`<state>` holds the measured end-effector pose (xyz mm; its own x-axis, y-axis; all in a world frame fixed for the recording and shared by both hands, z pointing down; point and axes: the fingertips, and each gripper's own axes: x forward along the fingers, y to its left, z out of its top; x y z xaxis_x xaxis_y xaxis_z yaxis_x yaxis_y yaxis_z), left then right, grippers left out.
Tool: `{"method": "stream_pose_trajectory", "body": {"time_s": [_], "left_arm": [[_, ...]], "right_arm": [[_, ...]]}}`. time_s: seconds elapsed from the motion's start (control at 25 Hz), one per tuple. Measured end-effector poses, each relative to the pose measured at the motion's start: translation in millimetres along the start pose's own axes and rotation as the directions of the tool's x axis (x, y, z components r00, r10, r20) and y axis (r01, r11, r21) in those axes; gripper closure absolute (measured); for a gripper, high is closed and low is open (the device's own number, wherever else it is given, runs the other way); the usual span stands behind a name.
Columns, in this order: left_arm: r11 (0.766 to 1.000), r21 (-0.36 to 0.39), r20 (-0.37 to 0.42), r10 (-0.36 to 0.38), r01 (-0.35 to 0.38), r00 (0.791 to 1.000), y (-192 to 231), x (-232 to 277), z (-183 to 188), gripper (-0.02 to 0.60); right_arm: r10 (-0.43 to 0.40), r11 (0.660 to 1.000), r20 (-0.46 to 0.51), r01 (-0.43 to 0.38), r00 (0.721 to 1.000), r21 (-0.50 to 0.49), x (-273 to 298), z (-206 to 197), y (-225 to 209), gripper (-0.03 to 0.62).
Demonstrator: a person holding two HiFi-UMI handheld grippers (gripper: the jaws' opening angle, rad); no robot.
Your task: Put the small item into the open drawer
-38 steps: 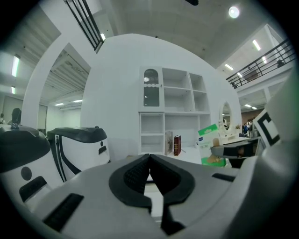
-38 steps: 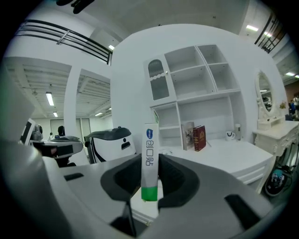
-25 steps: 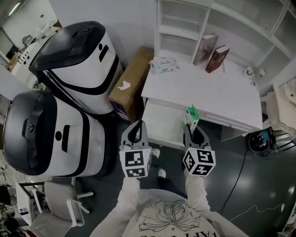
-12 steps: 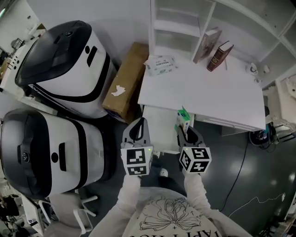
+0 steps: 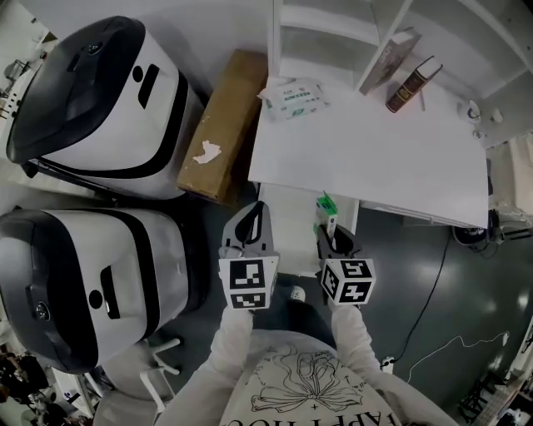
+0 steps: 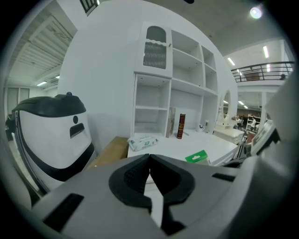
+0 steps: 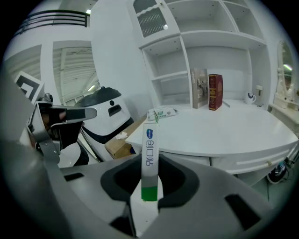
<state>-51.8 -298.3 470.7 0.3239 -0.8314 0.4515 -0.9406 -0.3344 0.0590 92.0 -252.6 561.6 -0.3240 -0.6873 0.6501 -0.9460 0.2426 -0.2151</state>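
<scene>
The small item is a narrow white and green box [image 7: 149,151]. My right gripper [image 7: 149,179] is shut on its lower end, and it stands upright between the pads. In the head view the box [image 5: 326,208] and right gripper [image 5: 329,231] hang over the right part of the open white drawer [image 5: 291,237], which sticks out from under the white desk [image 5: 375,158]. My left gripper [image 5: 254,213] hovers at the drawer's left edge. Its jaws [image 6: 149,157] meet at the tips with nothing between them. The box [image 6: 198,157] also shows at the right of the left gripper view.
Two large white and black machines [image 5: 104,87] [image 5: 83,279] stand to the left. A brown carton [image 5: 218,125] leans between them and the desk. A wipes pack [image 5: 293,97] and two books [image 5: 412,79] are on the desk, with white shelves [image 5: 333,25] behind.
Both grippers have sunk and moved forward toward the drawer. The right one still grips the box. The head view has tilted, so the desk sits higher in the frame.
</scene>
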Motion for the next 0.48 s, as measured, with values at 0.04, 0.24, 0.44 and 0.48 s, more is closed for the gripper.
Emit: {"method": "stream_pose_trajectory", "body": {"time_s": [0.04,0.24,0.44,0.48], "left_arm": [[1.000,-0.002,-0.008,-0.003,0.003,1.000,2,5,-3,0.577],[1.000,-0.013,-0.048,-0.016,0.015,0.999,10,25,-16,0.577],[1.000,-0.016,-0.080,-0.021,0.019,0.997,18,41,-27,0.577],[1.000,-0.016,-0.084,-0.022,0.021,0.996,19,43,-28,0.577]], "right_arm": [[-0.003,1.000,-0.017,0.003,1.000,0.003,6,-5,-2,0.500],[-0.010,1.000,-0.098,0.011,0.995,0.008,35,-29,-12,0.500],[-0.005,1.000,-0.167,0.008,0.986,0.016,61,-50,-16,0.500],[-0.003,1.000,-0.181,0.006,0.984,0.015,64,-54,-16,0.500]]}}
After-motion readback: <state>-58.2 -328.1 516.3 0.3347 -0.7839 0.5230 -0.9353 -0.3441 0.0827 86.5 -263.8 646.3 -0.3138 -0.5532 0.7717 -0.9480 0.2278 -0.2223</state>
